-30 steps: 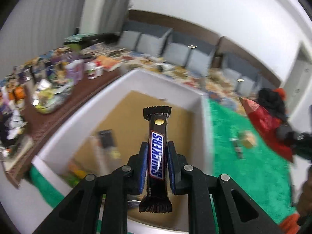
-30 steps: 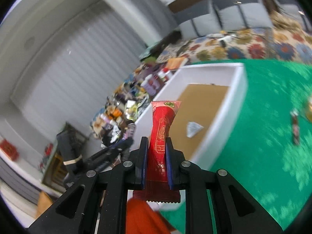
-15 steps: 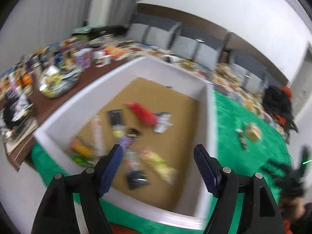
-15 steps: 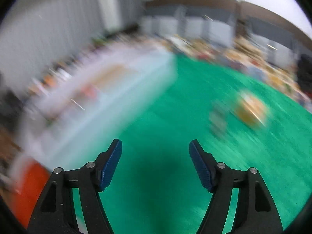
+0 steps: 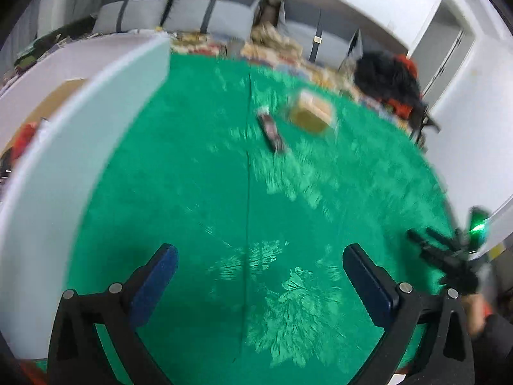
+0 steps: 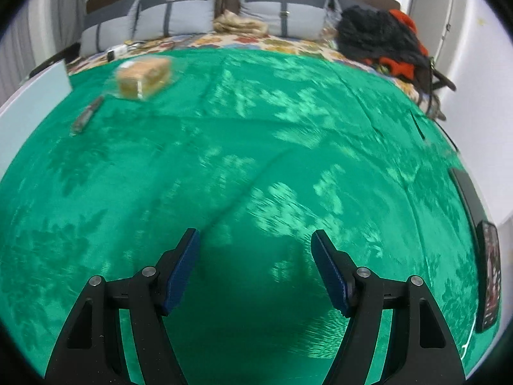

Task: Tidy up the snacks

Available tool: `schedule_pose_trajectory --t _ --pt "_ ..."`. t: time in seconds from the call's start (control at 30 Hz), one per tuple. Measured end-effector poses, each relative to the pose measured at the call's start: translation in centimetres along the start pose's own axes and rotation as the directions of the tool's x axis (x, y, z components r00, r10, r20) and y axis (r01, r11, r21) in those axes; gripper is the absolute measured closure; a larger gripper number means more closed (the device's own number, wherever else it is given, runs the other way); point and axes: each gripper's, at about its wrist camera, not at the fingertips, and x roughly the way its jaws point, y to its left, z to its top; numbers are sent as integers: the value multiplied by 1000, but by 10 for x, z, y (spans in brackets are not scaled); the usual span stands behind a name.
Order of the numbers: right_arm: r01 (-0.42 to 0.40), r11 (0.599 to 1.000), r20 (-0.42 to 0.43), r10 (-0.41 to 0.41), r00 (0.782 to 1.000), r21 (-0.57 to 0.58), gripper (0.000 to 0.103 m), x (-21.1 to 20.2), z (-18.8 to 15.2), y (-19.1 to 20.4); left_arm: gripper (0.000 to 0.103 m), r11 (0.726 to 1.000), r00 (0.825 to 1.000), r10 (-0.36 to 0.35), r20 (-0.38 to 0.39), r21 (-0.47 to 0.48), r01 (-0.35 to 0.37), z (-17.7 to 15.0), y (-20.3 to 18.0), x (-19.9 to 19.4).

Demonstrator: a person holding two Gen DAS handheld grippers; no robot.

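Note:
Two snacks lie far ahead on the green cloth: a dark bar (image 5: 272, 131) and a tan wrapped cake (image 5: 312, 112). Both show in the right wrist view too, the bar (image 6: 86, 115) left of the cake (image 6: 144, 75). The white box (image 5: 64, 134) stands at the left, with a red snack (image 5: 27, 131) showing inside; its corner shows in the right wrist view (image 6: 35, 96). My left gripper (image 5: 259, 276) is open and empty above the cloth. My right gripper (image 6: 255, 263) is open and empty, also above the cloth; it appears at the right of the left wrist view (image 5: 449, 256).
Grey sofa cushions (image 6: 192, 16) and a patterned cover (image 6: 256, 43) line the far side. A black and orange bag (image 6: 381, 41) sits at the far right. A phone (image 6: 489, 269) lies at the cloth's right edge.
Both grippers let go of their snacks over the white box, the Snickers bar and the red pack, and opened. Both then swung right, away from the box, toward the green cloth.

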Motion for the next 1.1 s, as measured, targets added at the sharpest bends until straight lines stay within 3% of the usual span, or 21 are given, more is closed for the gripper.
schedule_pose_trajectory --t 0.17,0.3,0.53,1.1 --pt "-18 999 6 18 1000 47 28 2 -11 -12 2 997 997 73 -36 7 -73 -1 -20 42" --pt "-32 996 -6 32 999 84 20 7 -12 -19 2 989 990 141 -18 42 -140 6 -27 63" --pt "-20 996 -12 21 1000 92 17 7 -14 -19 1 966 974 226 27 125 -228 0 -26 84" --pt "-15 995 -15 17 1000 99 15 8 -14 -20 0 965 974 225 25 132 -227 1 -25 84"
